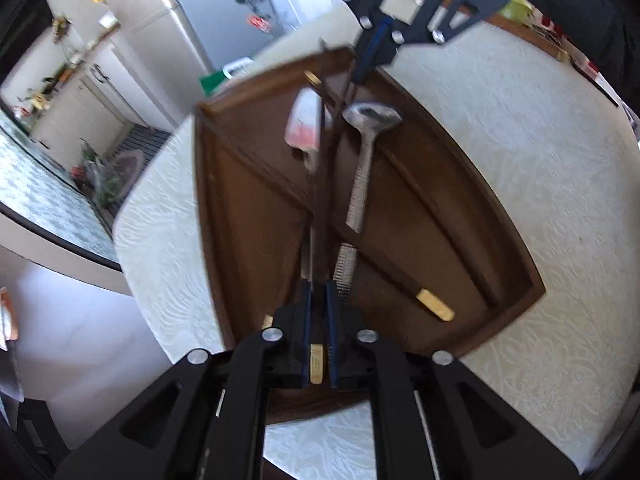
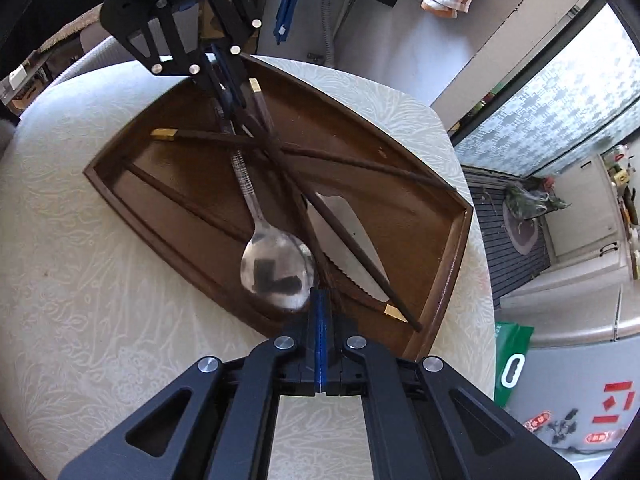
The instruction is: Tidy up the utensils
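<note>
A brown wooden tray (image 1: 200, 200) (image 2: 452, 264) with dividers lies on the table. In it are a steel spoon (image 1: 372, 116) (image 2: 276, 272), a serrated knife (image 1: 306, 124) (image 2: 344, 232) and several dark chopsticks with gold ends (image 1: 436, 308) (image 2: 164, 134). One dark chopstick (image 1: 320, 200) (image 2: 288, 192) spans from gripper to gripper above the tray. My right gripper (image 2: 320, 294) (image 1: 360, 78) is shut on its thin tip. Its gold end sits between the pads of my left gripper (image 1: 318, 286) (image 2: 230, 98), whose jaws stand slightly apart.
The table (image 1: 520, 160) (image 2: 80, 240) has a white patterned cloth, and its rounded edge falls away just past the tray. A green bag (image 2: 512, 360) stands on the floor beside it. A fridge (image 1: 224, 12) and cabinets (image 1: 80, 108) are further off.
</note>
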Available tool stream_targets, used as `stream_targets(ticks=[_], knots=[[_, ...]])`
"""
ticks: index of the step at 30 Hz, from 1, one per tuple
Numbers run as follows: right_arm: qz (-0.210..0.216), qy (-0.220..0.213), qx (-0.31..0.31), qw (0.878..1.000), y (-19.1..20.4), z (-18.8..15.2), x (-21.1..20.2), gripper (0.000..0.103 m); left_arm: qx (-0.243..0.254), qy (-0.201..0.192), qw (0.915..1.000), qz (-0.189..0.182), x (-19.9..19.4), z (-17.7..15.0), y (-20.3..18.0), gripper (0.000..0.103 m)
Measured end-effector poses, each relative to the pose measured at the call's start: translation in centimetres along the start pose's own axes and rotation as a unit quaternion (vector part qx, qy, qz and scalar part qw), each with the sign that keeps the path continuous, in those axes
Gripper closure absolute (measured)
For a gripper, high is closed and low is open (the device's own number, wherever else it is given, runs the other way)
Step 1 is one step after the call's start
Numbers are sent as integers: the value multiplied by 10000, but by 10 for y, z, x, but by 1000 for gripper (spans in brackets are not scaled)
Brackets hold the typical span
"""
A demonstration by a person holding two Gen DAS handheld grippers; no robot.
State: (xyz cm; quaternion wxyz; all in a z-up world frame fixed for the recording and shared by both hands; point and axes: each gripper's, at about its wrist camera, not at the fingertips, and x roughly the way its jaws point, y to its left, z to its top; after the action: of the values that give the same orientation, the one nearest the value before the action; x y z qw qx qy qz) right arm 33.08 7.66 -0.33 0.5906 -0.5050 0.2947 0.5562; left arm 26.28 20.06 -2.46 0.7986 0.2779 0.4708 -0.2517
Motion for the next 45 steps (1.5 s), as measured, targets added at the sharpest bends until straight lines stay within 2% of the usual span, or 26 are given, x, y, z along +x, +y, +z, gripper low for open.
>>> stream_targets(ticks=[2,3,4,5,6,7,8,9,12,13,15,16,18,19,21,23,24,28,31,36,39,45], knots=[[-168,-118,108,9997,-1,-1,-7,103,-48,-87,10000,2,-4,1,-1,61],[-237,-163,196,9994,-2,-2,-11,100,17,-115,9999,108,-6,3,-4,54],[-298,-194,266,9990,-2,-2,-16,97,79,-181,9992,360,-9,5,-8,34],[-403,-232,315,9984,1,-3,-23,87,124,-275,9980,564,-14,6,-12,23],[-501,-261,367,9977,3,-5,-29,68,138,-407,9960,778,-22,9,-17,22],[-635,-357,464,9963,11,-5,-38,56,82,-513,9947,884,-28,9,-21,22],[-711,-488,517,9949,19,-6,-46,38,-10,-609,9933,987,-35,10,-27,19],[-762,-588,559,9938,26,-7,-52,35,-112,-708,9913,1103,-42,10,-34,18],[-1039,-994,978,9848,58,-12,-73,35,-626,-880,9878,1122,-54,8,-62,15],[-1129,-1079,1195,9805,72,-16,-77,35,-859,-869,9847,1239,-54,6,-74,15],[-1338,-1048,1873,9675,94,-26,-79,35,-1291,-875,9786,1341,-58,1,-102,15],[-1325,-1111,2250,9589,102,-32,-82,35,-1494,-914,9743,1419,-62,-5,-113,15],[-1239,-1325,3150,9316,116,-45,-88,35,-2002,-1112,9635,1383,-71,-18,-138,12],[-1170,-1367,3663,9129,125,-53,-89,35,-2187,-1148,9581,1451,-76,-25,-147,11],[-1504,-1331,4107,8894,152,-57,-91,34,-2448,-1263,9475,1625,-83,-37,-166,10],[-1745,-1329,4231,8791,176,-57,-93,32,-2791,-1381,9338,1761,-92,-50,-181,10],[-1836,-1336,4342,8717,190,-56,-96,31,-2902,-1413,9297,1771,-94,-53,-185,10],[-1710,-1627,4222,8752,231,-50,-111,29,-3202,-1595,9159,1820,-110,-71,-201,10],[-1754,-1833,4299,8665,250,-56,-125,27,-3438,-1659,9063,1814,-118,-85,-215,10],[-1973,-2051,4344,8546,261,-59,-131,21,-3482,-1829,8981,1968,-124,-89,-228,8],[-1978,-2031,4338,8552,258,-56,-123,17,-3552,-1882,8941,1975,-124,-87,-225,6],[-2111,-1994,4368,8514,249,-57,-111,13,-3509,-1853,8950,2036,-113,-80,-219,3]])
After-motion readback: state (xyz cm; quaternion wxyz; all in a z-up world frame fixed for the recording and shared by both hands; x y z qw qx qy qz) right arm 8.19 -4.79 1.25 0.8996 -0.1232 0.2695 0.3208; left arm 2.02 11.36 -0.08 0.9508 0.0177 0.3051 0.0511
